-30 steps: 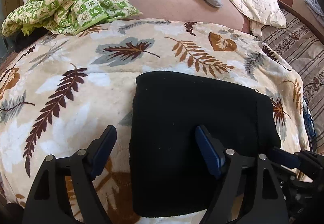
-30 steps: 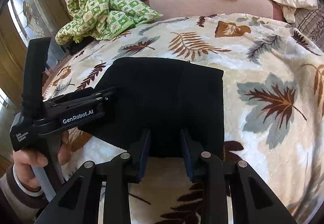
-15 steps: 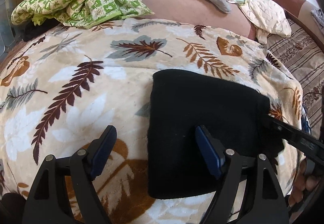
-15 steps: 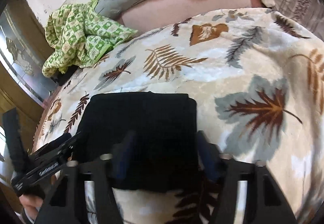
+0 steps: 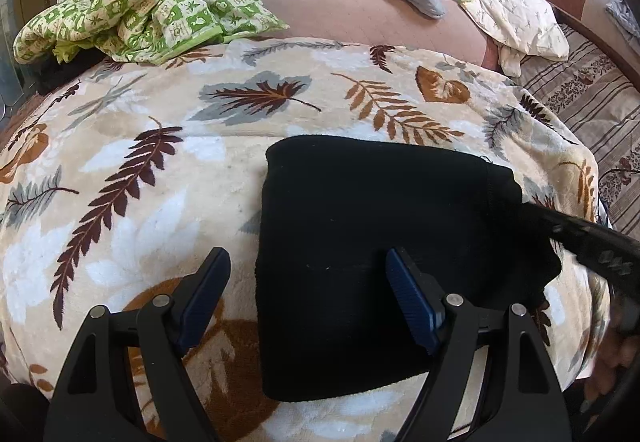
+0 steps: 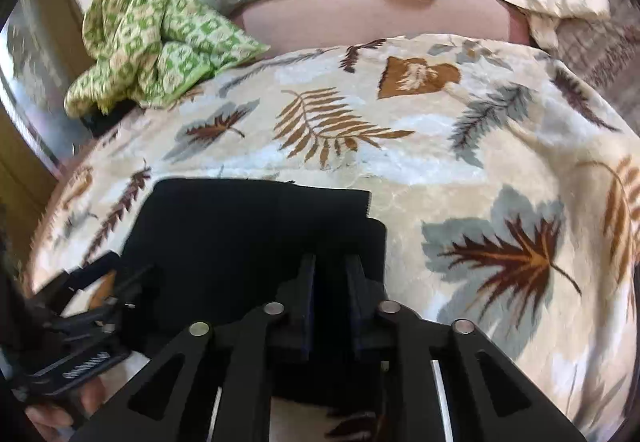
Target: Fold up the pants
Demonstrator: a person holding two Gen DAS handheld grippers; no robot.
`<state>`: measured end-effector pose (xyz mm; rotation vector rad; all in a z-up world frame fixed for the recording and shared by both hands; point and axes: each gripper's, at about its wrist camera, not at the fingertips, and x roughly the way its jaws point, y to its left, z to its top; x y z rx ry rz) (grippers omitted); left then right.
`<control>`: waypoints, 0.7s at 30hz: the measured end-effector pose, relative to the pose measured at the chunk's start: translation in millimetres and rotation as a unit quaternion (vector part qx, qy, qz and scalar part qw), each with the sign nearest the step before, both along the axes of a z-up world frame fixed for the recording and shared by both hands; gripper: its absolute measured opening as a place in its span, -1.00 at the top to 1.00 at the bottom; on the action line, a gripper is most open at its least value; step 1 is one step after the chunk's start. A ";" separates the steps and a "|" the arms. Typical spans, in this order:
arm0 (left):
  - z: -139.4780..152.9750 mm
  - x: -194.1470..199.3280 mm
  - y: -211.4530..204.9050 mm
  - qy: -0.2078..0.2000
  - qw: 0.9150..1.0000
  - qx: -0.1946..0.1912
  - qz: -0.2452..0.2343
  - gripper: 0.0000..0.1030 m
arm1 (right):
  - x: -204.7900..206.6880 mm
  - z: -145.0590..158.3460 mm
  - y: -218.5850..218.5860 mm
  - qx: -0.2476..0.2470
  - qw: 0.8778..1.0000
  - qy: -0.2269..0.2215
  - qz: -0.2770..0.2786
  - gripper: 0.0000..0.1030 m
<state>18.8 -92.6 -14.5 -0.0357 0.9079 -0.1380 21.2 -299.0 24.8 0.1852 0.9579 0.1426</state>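
Motion blur smears the right wrist view, so whether the closing right tongs (image 6: 330, 284) pinch the black pants (image 6: 248, 234) is unclear, and the hand (image 6: 60, 408) at lower left is cut off.

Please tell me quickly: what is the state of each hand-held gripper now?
Left hand-held gripper: open, holding nothing, above the near edge of the folded black pants.
Right hand-held gripper: closing over the pants; whether fabric is pinched cannot be told.
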 end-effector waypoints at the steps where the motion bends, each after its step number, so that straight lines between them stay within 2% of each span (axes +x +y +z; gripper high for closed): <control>1: -0.3 0.7 -0.8 0.000 1.000 0.001 0.000 -0.56 | -4.3 6.4 0.1 0.011 1.000 -0.007 0.002 0.61; 4: 0.4 -0.1 -0.3 0.000 1.000 0.003 0.000 -0.56 | -15.2 18.9 11.0 0.026 0.999 -0.019 0.031 0.17; 5: 0.8 -1.0 0.0 0.000 1.000 0.004 0.000 -0.56 | -18.3 19.9 16.5 0.024 0.999 -0.017 0.041 0.14; 8: 1.1 -5.0 1.8 -0.001 1.000 0.004 0.001 -0.56 | -31.4 18.7 31.3 0.009 0.998 -0.013 0.066 0.15; 11: 0.9 -8.4 2.8 0.000 1.000 0.003 0.003 -0.56 | -40.7 5.0 36.5 -0.035 0.997 0.005 0.062 0.24; 14: 1.2 -10.8 1.2 -0.002 1.000 0.007 0.003 -0.56 | -47.0 -7.6 33.0 -0.029 0.998 0.005 0.054 0.23; 17: 3.3 -13.6 0.1 -0.003 1.000 0.009 0.003 -0.56 | -49.0 -3.9 32.8 -0.028 0.998 0.006 0.056 0.22; 21: 6.9 -17.0 0.8 -0.003 1.000 0.006 0.004 -0.56 | -53.1 7.5 25.2 0.002 0.999 0.000 0.049 0.18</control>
